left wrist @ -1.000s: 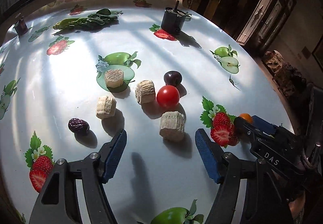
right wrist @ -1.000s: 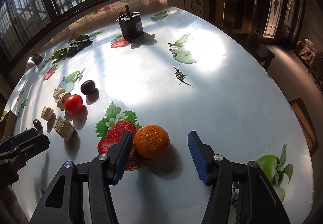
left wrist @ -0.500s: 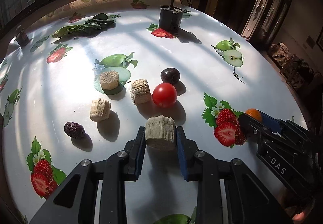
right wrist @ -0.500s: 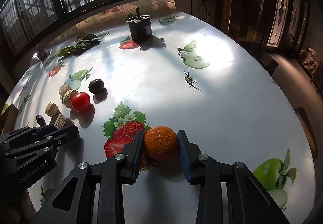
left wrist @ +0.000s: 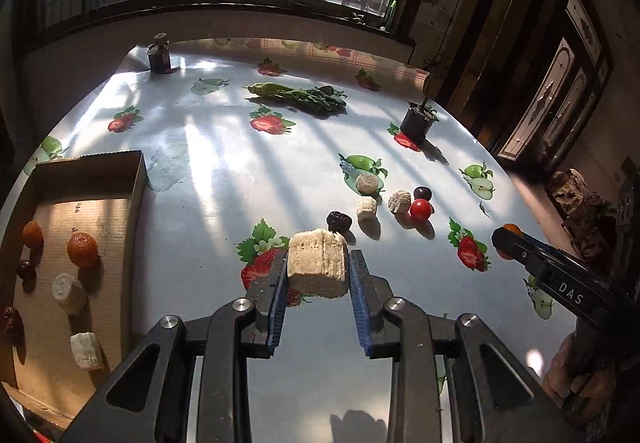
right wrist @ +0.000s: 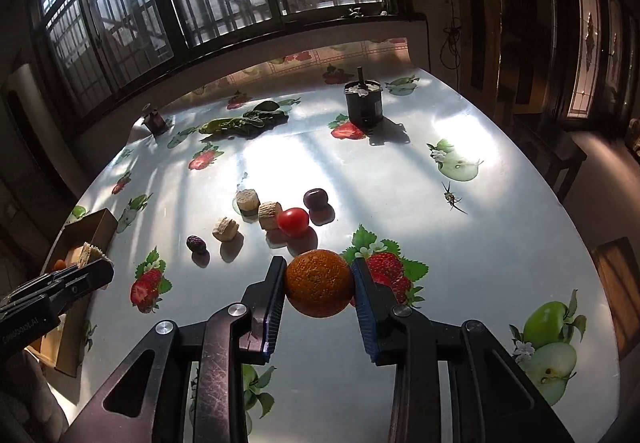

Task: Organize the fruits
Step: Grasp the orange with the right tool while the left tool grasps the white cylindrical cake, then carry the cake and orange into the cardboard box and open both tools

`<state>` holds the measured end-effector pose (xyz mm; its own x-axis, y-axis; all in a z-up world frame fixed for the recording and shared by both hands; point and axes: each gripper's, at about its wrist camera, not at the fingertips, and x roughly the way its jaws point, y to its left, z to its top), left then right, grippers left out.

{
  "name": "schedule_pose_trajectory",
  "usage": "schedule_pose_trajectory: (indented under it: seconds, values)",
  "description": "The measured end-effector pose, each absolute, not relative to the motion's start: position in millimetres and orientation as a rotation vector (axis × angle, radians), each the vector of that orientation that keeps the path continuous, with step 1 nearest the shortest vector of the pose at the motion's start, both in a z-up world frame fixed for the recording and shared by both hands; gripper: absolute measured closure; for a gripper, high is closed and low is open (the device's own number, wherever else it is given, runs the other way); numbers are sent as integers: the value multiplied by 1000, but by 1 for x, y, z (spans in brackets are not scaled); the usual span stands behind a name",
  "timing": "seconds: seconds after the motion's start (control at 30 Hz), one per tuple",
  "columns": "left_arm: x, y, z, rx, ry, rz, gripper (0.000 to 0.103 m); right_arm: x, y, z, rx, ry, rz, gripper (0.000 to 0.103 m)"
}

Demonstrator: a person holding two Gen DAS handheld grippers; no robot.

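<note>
The left tool [left wrist: 318, 285] was clenched on a pale fibrous chunk [left wrist: 317, 268], held clear of the worktop [left wrist: 224, 179] with its shadow below, the blue pads pressing its two flat sides. It looked light, dry and somewhat crumbly, so a squeeze across the broad faces seemed the safest hold. The right tool [right wrist: 319, 301] gripped an orange [right wrist: 319, 282] at its widest middle; the fruit looked firm but round and likely to roll or slip if taken off-centre. To the left stood a cardboard box [left wrist: 136, 199] already holding similar chunks, oranges and dark dates. Farther off on the worktop lay a tomato [left wrist: 421, 209], a dark plum [left wrist: 422, 193], a date [left wrist: 339, 220] and three more chunks.
</note>
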<state>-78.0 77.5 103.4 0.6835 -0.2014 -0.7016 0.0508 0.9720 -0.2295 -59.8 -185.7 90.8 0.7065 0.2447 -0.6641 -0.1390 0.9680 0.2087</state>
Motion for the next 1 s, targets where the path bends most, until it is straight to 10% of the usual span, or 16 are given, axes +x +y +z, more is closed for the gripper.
schedule_pose_trajectory:
  seconds: [0.37,0.83,1.0]
  values:
    - [-150,276,63,-317,848,314,75,-85,29,89,30,844,652,67]
    - [-154,321,28,-410,889,360,74,-126,181,33,-192,953,921,67]
    - [-163,323,45,-403,824,386,58,-130,192,23,-224,953,924,66]
